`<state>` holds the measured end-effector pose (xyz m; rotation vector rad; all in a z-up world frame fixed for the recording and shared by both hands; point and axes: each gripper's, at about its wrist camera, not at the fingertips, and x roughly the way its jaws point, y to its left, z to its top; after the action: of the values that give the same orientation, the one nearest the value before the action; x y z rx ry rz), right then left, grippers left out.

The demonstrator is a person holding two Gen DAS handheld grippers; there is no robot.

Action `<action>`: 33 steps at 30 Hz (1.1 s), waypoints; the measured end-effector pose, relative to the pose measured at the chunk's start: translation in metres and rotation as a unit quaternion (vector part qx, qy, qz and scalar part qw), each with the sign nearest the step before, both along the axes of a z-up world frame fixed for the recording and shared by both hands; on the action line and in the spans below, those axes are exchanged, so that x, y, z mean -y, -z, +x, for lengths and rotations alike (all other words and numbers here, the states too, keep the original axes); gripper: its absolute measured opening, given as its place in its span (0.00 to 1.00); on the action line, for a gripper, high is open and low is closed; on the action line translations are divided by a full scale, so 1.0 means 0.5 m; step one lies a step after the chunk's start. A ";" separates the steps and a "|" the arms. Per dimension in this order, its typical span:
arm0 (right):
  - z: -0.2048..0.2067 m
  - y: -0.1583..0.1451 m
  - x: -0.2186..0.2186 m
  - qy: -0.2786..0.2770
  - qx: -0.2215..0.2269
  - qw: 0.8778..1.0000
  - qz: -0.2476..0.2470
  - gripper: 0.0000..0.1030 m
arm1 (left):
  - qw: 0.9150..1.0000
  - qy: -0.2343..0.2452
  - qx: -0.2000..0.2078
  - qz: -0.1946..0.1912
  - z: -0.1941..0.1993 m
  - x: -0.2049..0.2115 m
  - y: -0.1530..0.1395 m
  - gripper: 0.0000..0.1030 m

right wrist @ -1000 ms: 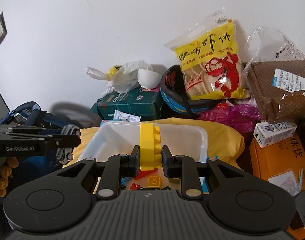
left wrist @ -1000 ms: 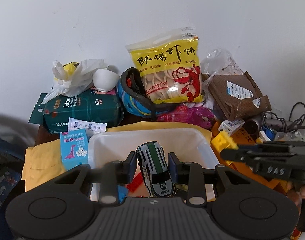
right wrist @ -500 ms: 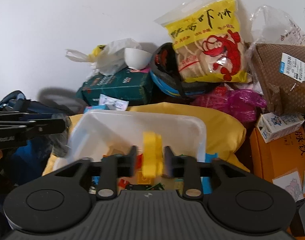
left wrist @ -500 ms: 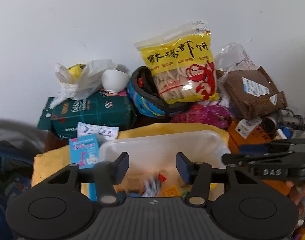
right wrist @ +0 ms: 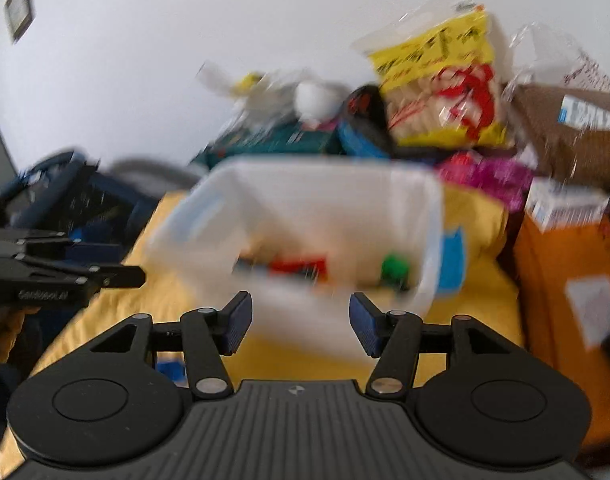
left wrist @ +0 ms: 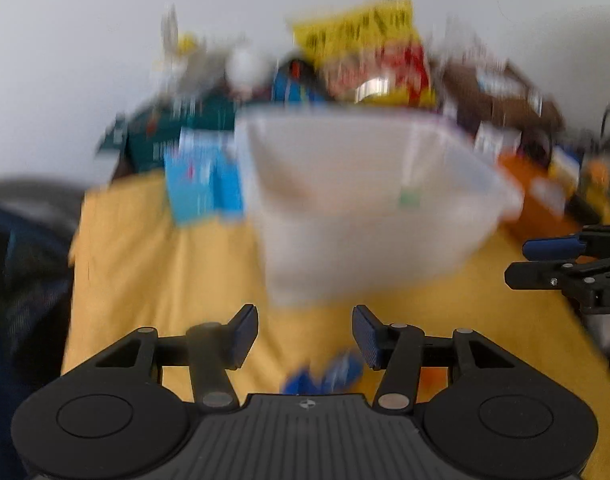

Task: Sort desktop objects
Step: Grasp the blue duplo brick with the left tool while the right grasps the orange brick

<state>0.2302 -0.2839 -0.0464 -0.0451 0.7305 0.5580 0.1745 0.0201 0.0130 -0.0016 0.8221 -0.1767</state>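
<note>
Both views are motion-blurred. A white plastic bin [left wrist: 369,216] stands on the yellow cloth [left wrist: 153,272], ahead of both grippers. In the right wrist view the bin [right wrist: 265,200] holds several toys, among them a red piece [right wrist: 301,266] and a green piece [right wrist: 395,268]. My left gripper [left wrist: 305,336] is open and empty, in front of the bin's near wall. A blurred blue object [left wrist: 325,372] lies on the cloth just below it. My right gripper [right wrist: 299,326] is open and empty, near the bin's front edge. Each gripper shows in the other's view, the right one [left wrist: 565,268] and the left one [right wrist: 65,272].
A yellow shrimp-cracker bag [right wrist: 441,84], a dark green box [right wrist: 273,140], a blue helmet [right wrist: 365,124], a pink bag [right wrist: 489,172] and a brown parcel [right wrist: 573,136] pile up against the wall. An orange box [right wrist: 565,264] stands at the right. A light blue booklet [left wrist: 201,184] lies left of the bin.
The left gripper opened and let go of the toy car; the right gripper opened and let go of the yellow block. Both grippers have pulled back from over the bin toward the near side.
</note>
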 end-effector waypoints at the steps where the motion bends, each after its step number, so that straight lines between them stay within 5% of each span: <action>1: -0.019 0.023 -0.007 -0.004 -0.007 1.000 -0.008 0.56 | 1.000 0.002 -0.012 0.000 -0.010 -0.002 0.024 0.54; 6: -0.057 0.135 -0.046 -0.007 -0.063 0.997 -0.040 0.55 | 0.999 0.019 -0.037 0.020 -0.021 0.010 0.091 0.54; 11: -0.052 0.175 -0.074 -0.009 -0.084 0.995 -0.054 0.54 | 0.997 0.040 -0.045 0.051 -0.001 0.036 0.123 0.54; 19: -0.038 0.206 -0.103 -0.002 -0.088 0.993 -0.075 0.54 | 0.998 0.020 -0.051 0.042 0.026 0.025 0.159 0.54; 21: -0.035 0.216 -0.109 -0.003 -0.090 0.993 -0.078 0.52 | 0.998 0.021 -0.050 0.036 0.025 0.023 0.159 0.47; 25: -0.032 0.230 -0.118 -0.013 -0.098 0.991 -0.086 0.28 | 0.998 0.035 -0.042 0.037 0.014 0.029 0.151 0.44; 33: -0.056 0.200 -0.074 -0.015 -0.078 0.995 -0.063 0.27 | 0.999 0.033 -0.019 0.008 -0.046 0.029 0.106 0.44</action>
<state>0.2021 -0.2469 -0.1461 -0.1311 0.9175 0.5470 0.1515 0.0053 -0.0398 0.0365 0.8615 -0.2323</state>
